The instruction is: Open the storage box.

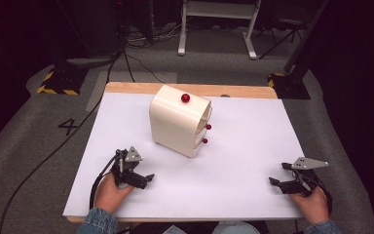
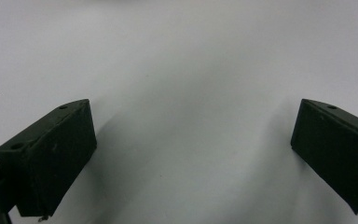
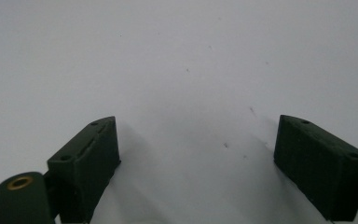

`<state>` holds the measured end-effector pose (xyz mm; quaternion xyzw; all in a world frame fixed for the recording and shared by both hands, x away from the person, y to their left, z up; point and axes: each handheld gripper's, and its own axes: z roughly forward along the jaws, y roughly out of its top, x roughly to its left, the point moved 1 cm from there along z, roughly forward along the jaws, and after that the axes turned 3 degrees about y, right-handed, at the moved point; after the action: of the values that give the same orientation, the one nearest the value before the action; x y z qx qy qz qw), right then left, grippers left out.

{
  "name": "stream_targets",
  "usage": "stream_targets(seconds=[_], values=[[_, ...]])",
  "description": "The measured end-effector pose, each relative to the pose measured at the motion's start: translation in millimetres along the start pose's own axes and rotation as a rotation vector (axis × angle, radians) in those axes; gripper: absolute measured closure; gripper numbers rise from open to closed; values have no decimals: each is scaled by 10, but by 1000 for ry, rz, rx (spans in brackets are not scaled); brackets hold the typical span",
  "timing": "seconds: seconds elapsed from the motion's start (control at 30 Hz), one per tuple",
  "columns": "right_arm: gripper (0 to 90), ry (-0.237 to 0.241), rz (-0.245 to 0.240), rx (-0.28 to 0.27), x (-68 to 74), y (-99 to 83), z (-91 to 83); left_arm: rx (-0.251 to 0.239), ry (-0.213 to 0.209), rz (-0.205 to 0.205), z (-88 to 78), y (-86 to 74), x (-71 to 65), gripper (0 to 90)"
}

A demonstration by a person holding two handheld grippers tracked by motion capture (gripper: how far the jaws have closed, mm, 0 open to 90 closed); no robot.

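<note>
Cabinet (image 1: 180, 121), a small cream drawer unit with rounded top, stands upright near the far middle of the white desk (image 1: 243, 161), turned so its drawer fronts face right and a bit toward the person. One red ball (image 1: 185, 98) sits on its top; two red drawer knobs (image 1: 207, 133) stick out from the right-facing front, one above the other. Left hand-held gripper (image 1: 146, 178) rests low at the near left of the desk, jaws wide apart and holding nothing (the left gripper view has both black jaws spread over bare white surface). Right hand-held gripper (image 1: 275, 181) rests at the near right, jaws likewise spread wide and empty, pointing leftward across the desk. Key relation: the cabinet lies forward and slightly right of the left gripper, and forward and well left of the right gripper. The left one is nearer to the cabinet body, but it faces the plain side wall. The knobs point toward the right gripper's side, so my read is that the right one has the straighter line onto a knob, with a pull running rightward along the drawer's slide axis, and the left one is better placed to steady the body or take the ball. Both are well apart from the cabinet, nothing touching.
</note>
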<state>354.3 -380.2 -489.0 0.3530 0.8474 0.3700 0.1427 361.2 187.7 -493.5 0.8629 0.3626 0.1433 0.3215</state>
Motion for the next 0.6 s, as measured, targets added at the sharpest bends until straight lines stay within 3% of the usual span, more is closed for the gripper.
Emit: stream_targets(seconds=[0.6], values=[[152,-2,8,-4,0,-1,-2,3,-3,2,6,15,10,0]])
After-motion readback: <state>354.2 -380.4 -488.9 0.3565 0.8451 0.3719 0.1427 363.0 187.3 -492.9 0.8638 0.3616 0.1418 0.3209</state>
